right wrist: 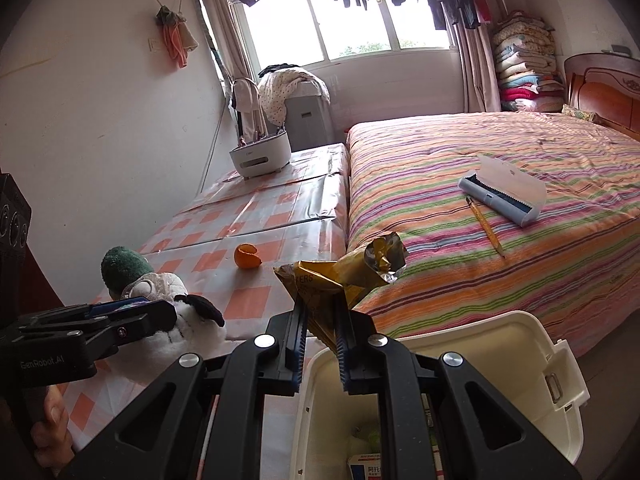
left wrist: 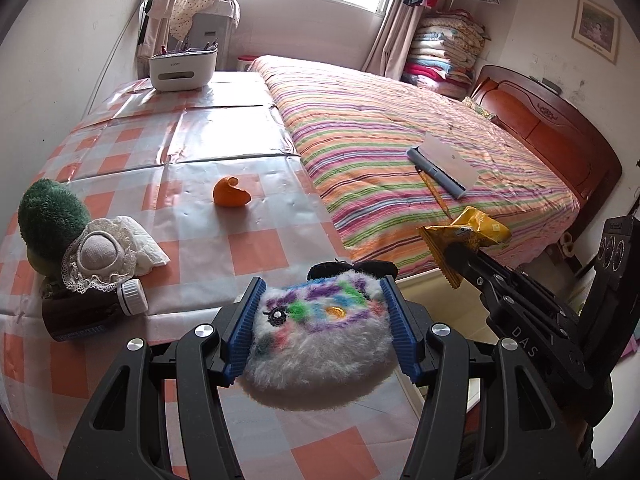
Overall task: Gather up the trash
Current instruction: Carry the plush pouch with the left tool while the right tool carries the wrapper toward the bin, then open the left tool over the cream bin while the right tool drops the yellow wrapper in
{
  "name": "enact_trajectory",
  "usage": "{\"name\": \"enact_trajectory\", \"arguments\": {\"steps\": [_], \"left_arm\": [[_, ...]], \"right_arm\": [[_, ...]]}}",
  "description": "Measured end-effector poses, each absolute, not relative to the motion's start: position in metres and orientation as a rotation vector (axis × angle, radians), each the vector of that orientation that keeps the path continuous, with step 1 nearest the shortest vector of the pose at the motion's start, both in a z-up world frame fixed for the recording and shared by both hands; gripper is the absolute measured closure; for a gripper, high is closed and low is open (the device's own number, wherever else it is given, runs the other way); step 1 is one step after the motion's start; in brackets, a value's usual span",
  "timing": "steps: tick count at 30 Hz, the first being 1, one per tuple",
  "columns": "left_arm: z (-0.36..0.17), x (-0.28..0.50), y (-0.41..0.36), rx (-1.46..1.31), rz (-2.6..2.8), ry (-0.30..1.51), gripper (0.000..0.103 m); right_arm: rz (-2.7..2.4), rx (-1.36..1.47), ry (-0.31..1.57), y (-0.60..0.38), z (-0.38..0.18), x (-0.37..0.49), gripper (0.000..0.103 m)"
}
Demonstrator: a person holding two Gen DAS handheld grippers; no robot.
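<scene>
Orange peel (left wrist: 231, 192) on table (left wrist: 200, 152), left of bed (left wrist: 400, 128)

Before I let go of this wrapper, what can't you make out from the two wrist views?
- White bin: its contents are mostly hidden by the right gripper in the right wrist view; the left view doesn't show it.
- Gold wrapper: its lower part is hidden between the jaws.
- Dark bottle: label too small and blurred in the left view.
- Plush toy: its underside is hidden, and its far end is hidden behind its own body.
</scene>
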State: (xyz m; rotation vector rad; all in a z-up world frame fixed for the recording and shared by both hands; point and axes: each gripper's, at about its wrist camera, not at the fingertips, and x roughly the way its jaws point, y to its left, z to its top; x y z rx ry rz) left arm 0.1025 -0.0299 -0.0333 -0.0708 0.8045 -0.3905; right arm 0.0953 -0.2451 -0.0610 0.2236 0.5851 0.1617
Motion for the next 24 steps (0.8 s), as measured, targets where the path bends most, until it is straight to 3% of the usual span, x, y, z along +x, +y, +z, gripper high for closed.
{"name": "enact_trajectory", "arguments": {"steps": [24], "left_arm": [[-0.045,0.081,-0.108,-0.059,-0.558,0.848,0.046]], "right_arm": [[-0.168,0.278,0.553,-0.328,-0.077,0.027,0.090]]}}
